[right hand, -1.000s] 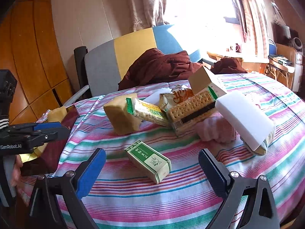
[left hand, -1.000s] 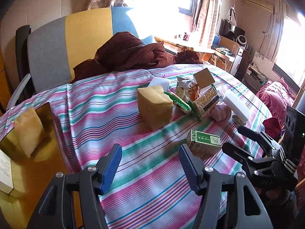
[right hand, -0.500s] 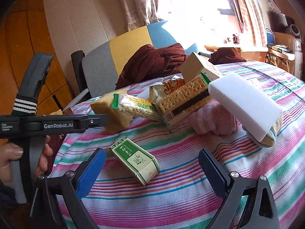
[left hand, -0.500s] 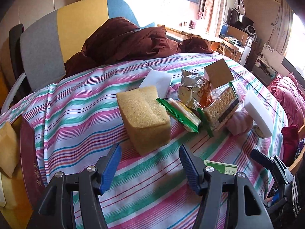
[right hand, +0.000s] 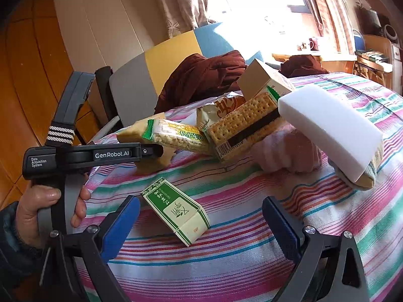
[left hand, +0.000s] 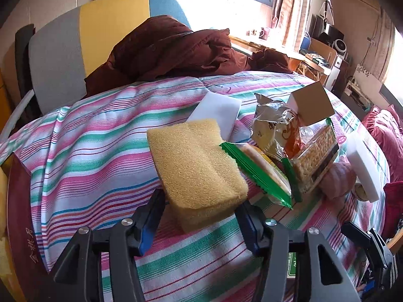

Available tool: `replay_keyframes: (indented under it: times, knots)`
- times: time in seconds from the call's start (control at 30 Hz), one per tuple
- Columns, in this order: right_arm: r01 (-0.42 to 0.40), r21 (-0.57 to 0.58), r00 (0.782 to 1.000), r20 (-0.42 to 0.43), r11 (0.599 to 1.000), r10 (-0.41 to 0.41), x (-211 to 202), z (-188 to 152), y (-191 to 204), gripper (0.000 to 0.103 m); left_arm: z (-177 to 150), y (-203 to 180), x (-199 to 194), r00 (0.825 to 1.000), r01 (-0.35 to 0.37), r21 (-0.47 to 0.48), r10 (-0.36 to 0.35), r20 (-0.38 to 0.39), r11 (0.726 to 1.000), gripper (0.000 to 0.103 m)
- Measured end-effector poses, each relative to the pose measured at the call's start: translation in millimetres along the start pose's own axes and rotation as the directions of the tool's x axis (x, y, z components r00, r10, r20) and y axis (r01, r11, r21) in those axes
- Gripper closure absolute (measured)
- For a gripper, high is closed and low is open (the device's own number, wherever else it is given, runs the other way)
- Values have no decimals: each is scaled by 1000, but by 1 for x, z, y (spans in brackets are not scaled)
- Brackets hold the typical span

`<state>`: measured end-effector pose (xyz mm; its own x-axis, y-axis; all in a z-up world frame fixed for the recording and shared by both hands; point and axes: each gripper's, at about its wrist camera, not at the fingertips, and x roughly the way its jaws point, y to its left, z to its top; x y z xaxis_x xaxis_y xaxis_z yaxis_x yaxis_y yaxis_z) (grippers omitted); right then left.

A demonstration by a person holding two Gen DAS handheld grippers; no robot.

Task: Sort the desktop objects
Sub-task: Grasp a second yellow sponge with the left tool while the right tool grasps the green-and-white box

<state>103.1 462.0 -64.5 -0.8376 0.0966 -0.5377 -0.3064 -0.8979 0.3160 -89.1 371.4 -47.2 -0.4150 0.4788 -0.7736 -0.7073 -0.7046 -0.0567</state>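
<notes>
Closing in on the yellow sponge with the left gripper: jaws are spread wide, one blue pad on each side of the sponge's near end, not yet pinching as far as I can tell. The sponge is sitting on the striped surface, its far edge just beside a flat white sponge, its right side touching a green-edged cracker packet.

Handling guess: the sponge is light, soft and porous, so it should compress a lot before the pads bite. It is looking grippy, not slippery, and nothing fragile about it. Best hold is probably across the short width at the near end, low on the block, away from the packet so that doesn't get dragged along.

The right gripper is hovering with jaws also spread, empty, around the green and white carton lying flat on the cloth. That one is looking stiff, light and thin-walled, so it could crush; take it across the narrow sides.

Behind it, the biscuit pack and white foam block are leaning in a loose heap, likely to shift if nudged.
</notes>
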Motion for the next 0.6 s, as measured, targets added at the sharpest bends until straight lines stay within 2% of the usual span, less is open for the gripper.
replay_keyframes:
  times: [0.13,0.3,0.53,0.6]
  knots:
    - [-3,-44,1000,-12,999,2,1,1,7,5,-10,0,-9,1000,-2,35,2,18,999,53]
    - [-24,-137,998,-56,990,17,4,3,18,6,-32,8,-32,999,44,19,-44,2,999,53]
    - [-44,-308,990,-140,950,0,17,8,33,6,-70,15,-70,997,72,20,-72,-5,997,53]
    - [-53,-343,987,-160,938,-2,22,10,35,8,-79,17,-79,996,87,13,-87,-8,996,53]
